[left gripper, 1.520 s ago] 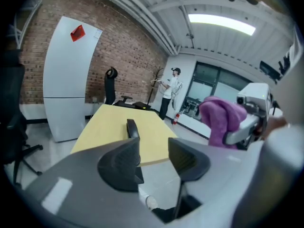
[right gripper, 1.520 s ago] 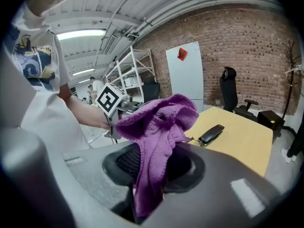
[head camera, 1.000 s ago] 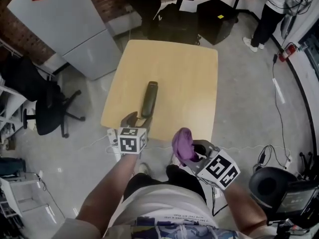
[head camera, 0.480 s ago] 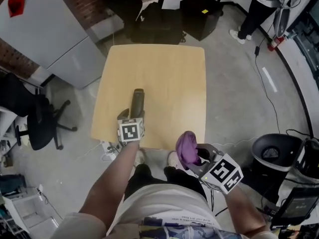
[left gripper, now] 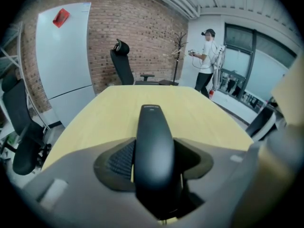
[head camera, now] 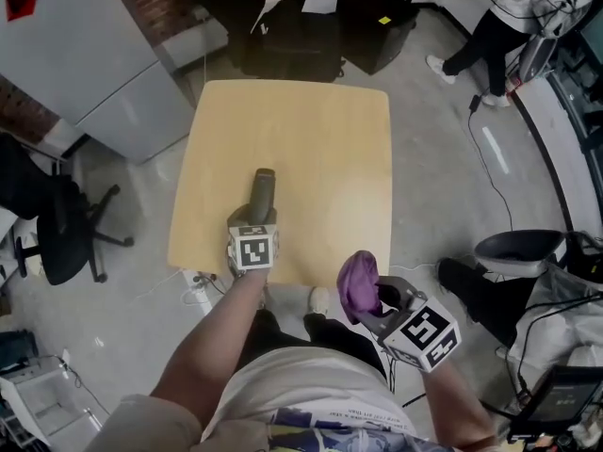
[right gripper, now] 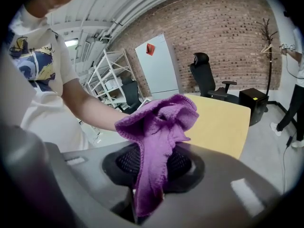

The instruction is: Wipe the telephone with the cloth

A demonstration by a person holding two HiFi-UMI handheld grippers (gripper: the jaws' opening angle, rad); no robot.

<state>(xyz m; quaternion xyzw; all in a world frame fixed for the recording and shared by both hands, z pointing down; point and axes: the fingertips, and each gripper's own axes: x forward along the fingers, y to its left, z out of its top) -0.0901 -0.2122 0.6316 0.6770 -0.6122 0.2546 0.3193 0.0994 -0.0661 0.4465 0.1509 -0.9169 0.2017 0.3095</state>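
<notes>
A dark telephone handset (head camera: pixel 261 188) lies lengthwise on the light wooden table (head camera: pixel 320 139), near its front left. My left gripper (head camera: pixel 252 218) is lowered over the handset's near end. In the left gripper view the telephone (left gripper: pixel 153 141) runs straight between the jaws of this gripper (left gripper: pixel 154 161), which have just been closing. Thin slivers of table still show on both sides, so the pads do not press on it. My right gripper (head camera: pixel 370 296) hangs off the table's front edge, shut on a bunched purple cloth (head camera: pixel 358 285). The cloth (right gripper: pixel 159 127) droops from that gripper (right gripper: pixel 153 165).
A white cabinet (head camera: pixel 85 55) stands at the back left and a black office chair (head camera: pixel 57 234) at the left. A second chair and black cases (head camera: pixel 301 26) sit behind the table. A person (head camera: pixel 499 17) stands at the far right. A round bin (head camera: pixel 518 250) and cables are on the floor.
My left gripper has come forward and down from the table's front edge onto the handset's near end. The right gripper stays put with the cloth.
</notes>
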